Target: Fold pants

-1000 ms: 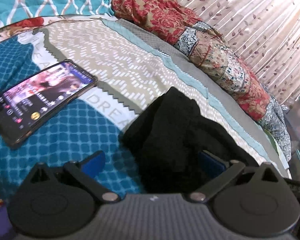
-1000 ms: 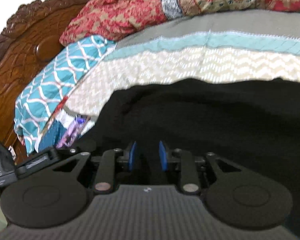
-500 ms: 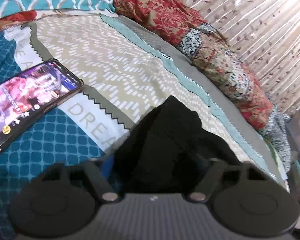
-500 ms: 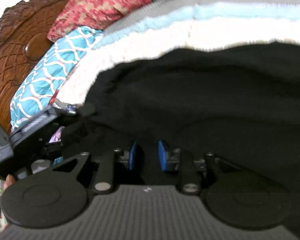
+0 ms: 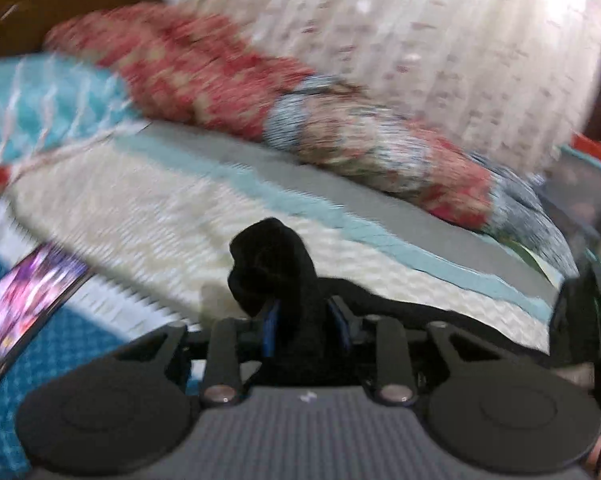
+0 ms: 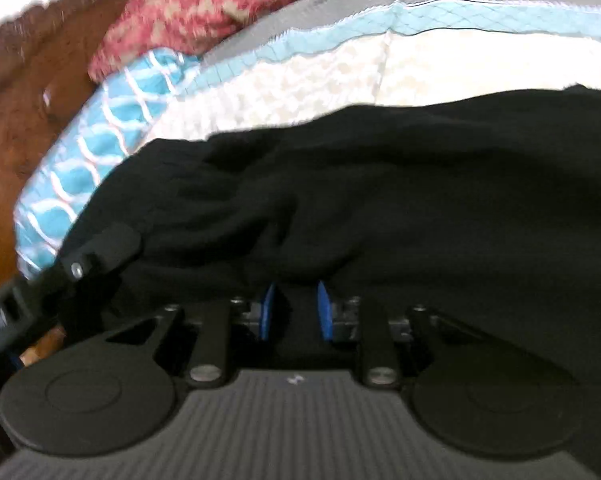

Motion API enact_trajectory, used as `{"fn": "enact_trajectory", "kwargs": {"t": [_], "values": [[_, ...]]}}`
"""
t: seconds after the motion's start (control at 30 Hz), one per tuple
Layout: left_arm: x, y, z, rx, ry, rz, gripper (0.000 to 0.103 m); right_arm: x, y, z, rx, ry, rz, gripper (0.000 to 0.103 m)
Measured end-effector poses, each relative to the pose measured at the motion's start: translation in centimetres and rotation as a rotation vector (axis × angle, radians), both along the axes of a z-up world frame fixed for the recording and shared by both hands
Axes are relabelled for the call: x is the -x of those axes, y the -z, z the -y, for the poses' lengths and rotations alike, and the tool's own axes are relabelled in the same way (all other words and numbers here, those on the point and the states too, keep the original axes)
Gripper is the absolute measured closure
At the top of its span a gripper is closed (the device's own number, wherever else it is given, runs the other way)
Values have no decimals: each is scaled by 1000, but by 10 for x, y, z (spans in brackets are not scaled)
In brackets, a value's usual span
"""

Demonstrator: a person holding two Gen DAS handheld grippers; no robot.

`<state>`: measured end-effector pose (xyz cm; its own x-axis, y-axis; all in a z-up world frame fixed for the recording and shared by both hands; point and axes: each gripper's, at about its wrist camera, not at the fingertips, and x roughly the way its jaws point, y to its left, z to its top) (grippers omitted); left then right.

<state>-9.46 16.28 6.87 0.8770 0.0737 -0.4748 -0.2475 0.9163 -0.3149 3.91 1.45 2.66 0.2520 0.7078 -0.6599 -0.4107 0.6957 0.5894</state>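
Black pants lie across a patterned bedspread, and each wrist view catches a different end of them. From the left wrist, only a narrow bunch of the cloth shows: it rises in a dark knot just past the fingertips of the left gripper, whose jaws are closing with the fabric between the blue pads. The pads look to be pressing on the cloth already, though motion blur makes the contact hard to be sure of. This same view alone shows a phone with a lit screen lying on the blue-checked part of the bedspread at the left, well apart from the pants, and a pale curtain behind a rolled red floral quilt.

From the right wrist, the pants fill most of the picture as a broad dark sheet with folds running toward the right gripper. Its jaws stand narrow, pinching a fold of the cloth. Only here do a carved wooden headboard and a teal pillow appear together at the left, with part of the other gripper's body at the pants' left edge.
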Motion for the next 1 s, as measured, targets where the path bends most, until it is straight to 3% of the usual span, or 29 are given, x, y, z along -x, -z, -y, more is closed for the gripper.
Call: {"fn": "enact_trajectory", "kwargs": {"t": [0.13,0.27,0.37,0.43,0.53,0.67,0.73,0.77,0.9,1.0], "values": [[-14,-6,47,-69,141,12,79,3,-6,54,-92,132,-13,75],[-39,12,98,-91,335,-57,79,12,-9,100,-141,249,-25,74],[-48,27,123,-164,376,-158,79,17,-7,121,-152,325,-44,67],[-33,16,121,-174,398,-108,72,19,-9,124,-166,344,-43,63],[-5,-3,99,-193,337,-31,40,19,-11,120,-187,346,-43,56],[12,-14,52,-150,161,-19,23,19,-8,113,-228,301,-60,55],[16,-10,25,-116,76,-46,21,13,-9,120,-262,265,-83,51],[16,-6,11,-73,37,-66,21,11,-9,120,-282,249,-98,43],[16,13,-38,164,-56,-90,24,4,-7,104,-300,189,-141,16],[16,24,-49,234,-78,-107,24,-3,2,81,-258,144,-195,16]]}}
